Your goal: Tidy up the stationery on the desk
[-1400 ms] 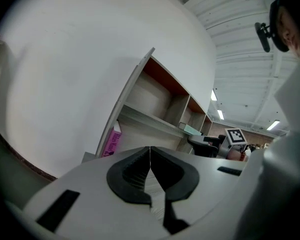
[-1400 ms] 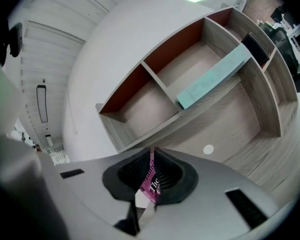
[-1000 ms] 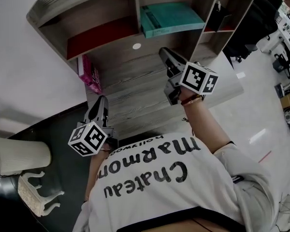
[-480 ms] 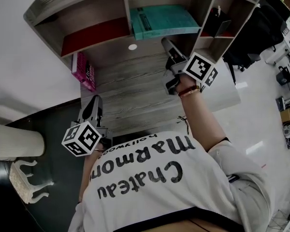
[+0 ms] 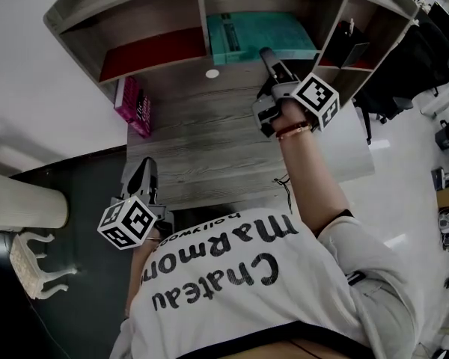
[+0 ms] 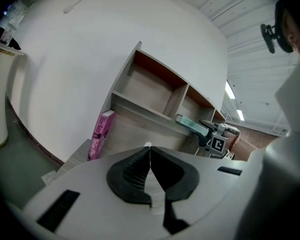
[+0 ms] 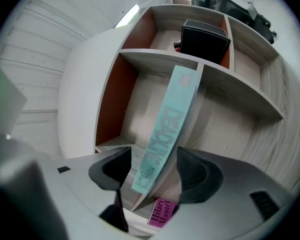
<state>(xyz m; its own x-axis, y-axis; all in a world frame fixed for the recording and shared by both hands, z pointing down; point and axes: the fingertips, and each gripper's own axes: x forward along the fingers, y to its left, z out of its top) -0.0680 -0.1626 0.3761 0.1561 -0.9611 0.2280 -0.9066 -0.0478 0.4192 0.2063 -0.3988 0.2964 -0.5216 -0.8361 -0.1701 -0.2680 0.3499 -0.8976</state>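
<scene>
Up at the top centre of the head view, the right gripper (image 5: 269, 58) points into the shelf (image 5: 200, 10). Its jaws have just been opening and stand wide apart. The teal book (image 5: 262, 32) lies flat in the middle compartment. In the right gripper view the near end of its spine sits between the two jaws, and neither pad presses on it.

Right of that compartment, in the upper right of the frame, a black box (image 5: 352, 47) sits in a narrower compartment. A pink book (image 5: 135, 105) stands on edge on the desk (image 5: 209, 148) in the upper left, just below the shelf's left compartment, well apart from the teal book.

The left gripper (image 5: 145, 169) is in the lower left of the head view, at the desk's near edge. Its jaws are together with nothing between them, as the left gripper view shows plainly. It points across the desk toward the pink book and the shelf.

At the far left edge a white bin (image 5: 26, 209) stands on the dark floor.
</scene>
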